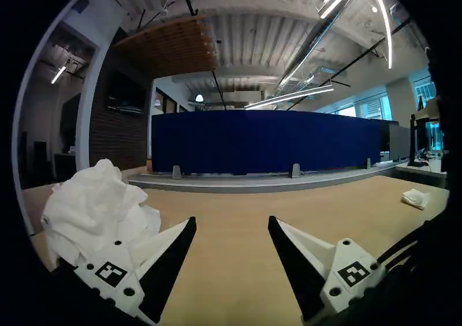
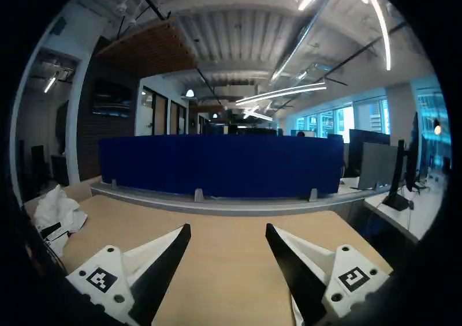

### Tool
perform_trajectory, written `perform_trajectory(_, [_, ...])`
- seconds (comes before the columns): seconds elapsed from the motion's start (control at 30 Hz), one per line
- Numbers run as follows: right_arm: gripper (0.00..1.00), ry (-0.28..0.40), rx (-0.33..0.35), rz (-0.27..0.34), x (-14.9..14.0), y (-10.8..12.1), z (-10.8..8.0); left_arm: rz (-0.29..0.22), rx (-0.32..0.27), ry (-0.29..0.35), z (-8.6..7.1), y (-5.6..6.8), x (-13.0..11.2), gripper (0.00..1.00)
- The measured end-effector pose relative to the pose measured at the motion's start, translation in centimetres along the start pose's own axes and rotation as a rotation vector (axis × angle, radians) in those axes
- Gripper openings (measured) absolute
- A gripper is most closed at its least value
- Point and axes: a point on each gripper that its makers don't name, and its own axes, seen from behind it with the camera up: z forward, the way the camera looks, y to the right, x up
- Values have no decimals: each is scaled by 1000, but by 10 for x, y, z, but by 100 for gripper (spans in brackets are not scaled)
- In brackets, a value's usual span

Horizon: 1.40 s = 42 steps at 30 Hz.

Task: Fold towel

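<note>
A crumpled white towel (image 1: 98, 210) lies in a heap on the wooden table (image 1: 242, 257), just left of and behind my left gripper's left finger. My left gripper (image 1: 231, 225) stands open over bare tabletop with nothing between its fingers. In the right gripper view the same towel heap (image 2: 56, 209) sits far off at the table's left edge. My right gripper (image 2: 227, 229) is open too, holding nothing, and points across the bare table (image 2: 231, 268) toward the divider.
A blue divider panel (image 1: 265, 141) on a grey rail closes off the table's far side. A small white cloth (image 1: 416, 198) lies at the far right of the table. Monitors (image 2: 375, 164) stand on the neighbouring desk to the right.
</note>
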Motion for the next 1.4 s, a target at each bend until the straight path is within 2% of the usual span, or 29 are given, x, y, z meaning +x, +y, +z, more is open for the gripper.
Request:
perform_trajectory(0.27, [100, 31, -5, 23, 9, 8, -1, 1, 0, 0, 0, 0, 0, 92])
perform_trajectory(0.4, [100, 55, -24, 30, 1, 19, -1, 1, 0, 0, 0, 0, 0, 92])
perform_trajectory(0.57, [100, 62, -31, 55, -21, 30, -5, 1, 0, 0, 0, 1, 0, 92])
perform_trajectory(0.97, [100, 46, -39, 107, -92, 44, -4, 1, 0, 0, 0, 1, 1, 93])
perform_trajectory(1.4, [100, 44, -41, 89, -141, 45, 6, 1, 0, 0, 0, 1, 0, 93])
